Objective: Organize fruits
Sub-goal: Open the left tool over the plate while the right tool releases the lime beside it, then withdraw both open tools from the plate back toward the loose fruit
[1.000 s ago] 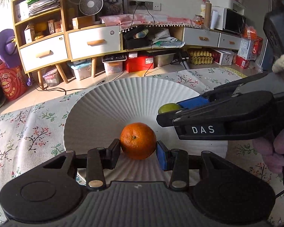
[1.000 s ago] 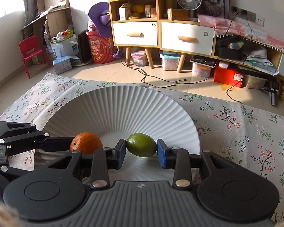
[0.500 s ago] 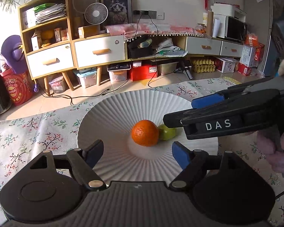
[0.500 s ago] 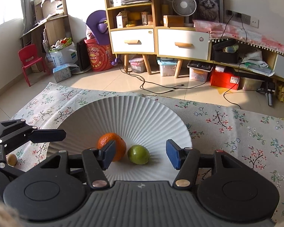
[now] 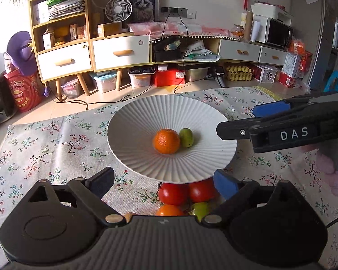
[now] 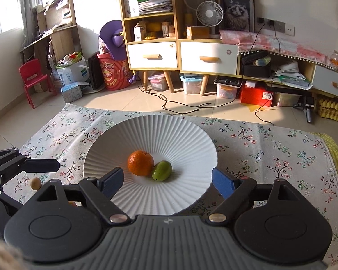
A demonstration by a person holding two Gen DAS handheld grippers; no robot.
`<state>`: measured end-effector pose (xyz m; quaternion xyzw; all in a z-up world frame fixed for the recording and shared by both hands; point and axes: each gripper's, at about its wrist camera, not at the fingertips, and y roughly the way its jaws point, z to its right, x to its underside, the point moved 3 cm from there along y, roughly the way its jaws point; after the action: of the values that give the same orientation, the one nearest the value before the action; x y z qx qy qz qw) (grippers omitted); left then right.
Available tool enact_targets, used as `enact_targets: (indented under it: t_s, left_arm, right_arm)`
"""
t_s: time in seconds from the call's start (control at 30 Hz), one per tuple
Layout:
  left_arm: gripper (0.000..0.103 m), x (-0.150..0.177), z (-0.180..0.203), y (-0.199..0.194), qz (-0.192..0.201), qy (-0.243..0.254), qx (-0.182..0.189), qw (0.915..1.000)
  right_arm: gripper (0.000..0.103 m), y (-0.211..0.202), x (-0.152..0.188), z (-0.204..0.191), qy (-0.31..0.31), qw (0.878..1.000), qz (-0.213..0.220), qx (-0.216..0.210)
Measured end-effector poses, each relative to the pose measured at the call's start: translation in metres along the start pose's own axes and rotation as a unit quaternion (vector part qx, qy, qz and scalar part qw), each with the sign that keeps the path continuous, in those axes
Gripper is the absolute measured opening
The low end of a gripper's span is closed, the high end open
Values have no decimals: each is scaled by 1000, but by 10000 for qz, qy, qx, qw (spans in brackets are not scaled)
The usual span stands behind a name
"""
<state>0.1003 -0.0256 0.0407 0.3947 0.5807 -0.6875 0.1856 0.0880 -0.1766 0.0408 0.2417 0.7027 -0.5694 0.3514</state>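
White plate (image 5: 128, 139) w/ orange (image 5: 166, 141) + lime (image 5: 186, 137); both grippers' fingers (image 6: 112, 181) apart, hovering level.

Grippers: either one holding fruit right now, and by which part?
Nothing held. Left gripper and right gripper both stand open and empty. The orange and green fruit lie loose, touching, in the white plate.

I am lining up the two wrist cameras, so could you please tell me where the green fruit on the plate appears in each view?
Left wrist view: the green fruit lies just right of centre, touching the right side of the orange.
Right wrist view: the green fruit lies near centre, at the lower right of the orange.
Shared landmark: the white ribbed plate that holds both.
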Motion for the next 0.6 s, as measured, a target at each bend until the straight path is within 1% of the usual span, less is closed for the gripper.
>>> enact_targets:
  t_s: [0.03,0.1,0.23,0.47,0.6]
  left_arm:
    - [94,1,-1,-3,10,-8,-17,10000]
    - [96,6,-2,-11,62,-18,-46,10000]
    - [96,12,-4,-20,51,-28,-47,10000]
    - [96,33,-12,-35,9,4,-142,9999]
    - [96,47,-21,-42,26,-173,-187,9997]
  right_arm:
    - [84,-2,1,-1,5,10000,-11,14]
    - [85,-4,3,-3,-13,10000,-11,43]
    - [92,-10,9,-8,-47,9999,-47,81]
    - [99,-19,27,-18,28,9997,-206,-161]
    - [101,-20,39,-21,112,9991,-309,-265]
